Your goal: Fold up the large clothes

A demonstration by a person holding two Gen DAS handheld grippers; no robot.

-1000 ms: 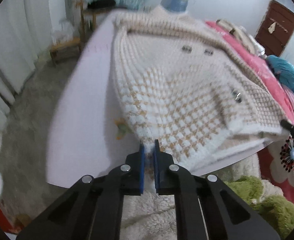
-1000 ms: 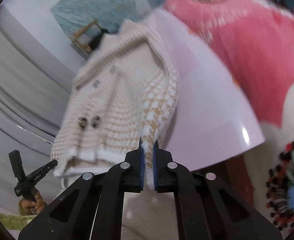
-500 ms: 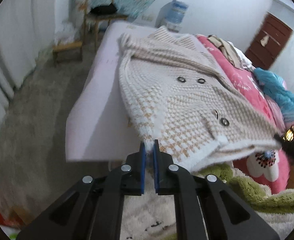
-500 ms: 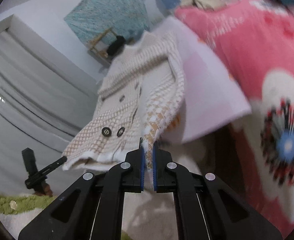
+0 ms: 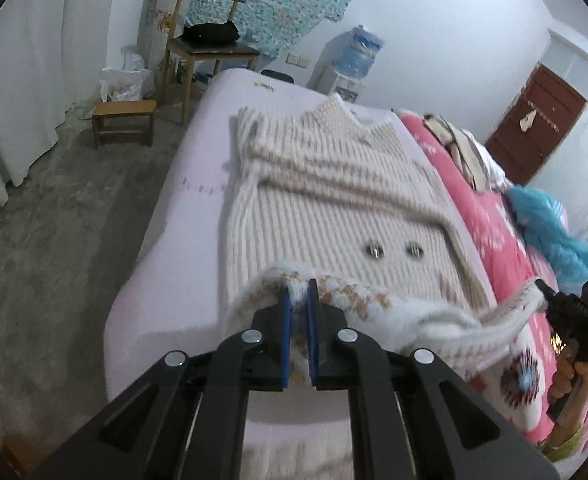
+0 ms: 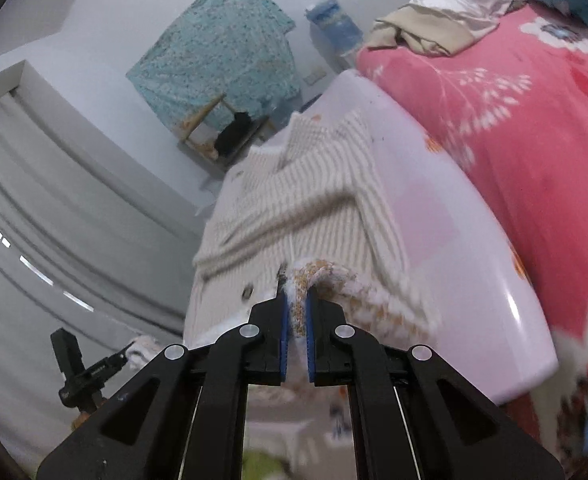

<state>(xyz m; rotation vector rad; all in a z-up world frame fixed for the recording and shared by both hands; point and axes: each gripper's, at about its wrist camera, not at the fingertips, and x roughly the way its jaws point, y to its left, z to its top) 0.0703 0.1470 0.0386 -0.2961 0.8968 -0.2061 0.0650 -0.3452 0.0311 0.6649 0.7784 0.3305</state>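
Observation:
A cream and tan knitted cardigan (image 5: 334,208) with dark buttons lies on a pale lilac board (image 5: 181,224). My left gripper (image 5: 298,292) is shut on its bottom hem at the left corner and holds it lifted over the body. My right gripper (image 6: 296,300) is shut on the hem's other corner; it shows in the left wrist view (image 5: 550,300) at the right. The cardigan (image 6: 294,208) stretches away toward its collar, and the hem hangs slack between the two grippers. The left gripper (image 6: 121,354) shows small at the lower left of the right wrist view.
A pink flowered bedspread (image 6: 514,120) with loose clothes (image 6: 446,28) lies right of the board (image 6: 474,280). A wooden chair (image 5: 209,48) and a low stool (image 5: 123,120) stand on the bare floor at the left. A water dispenser (image 5: 354,64) and a dark door (image 5: 534,120) are behind.
Both grippers have lifted the hem and carried it forward over the cardigan toward the collar. The bottom part now folds over the body.

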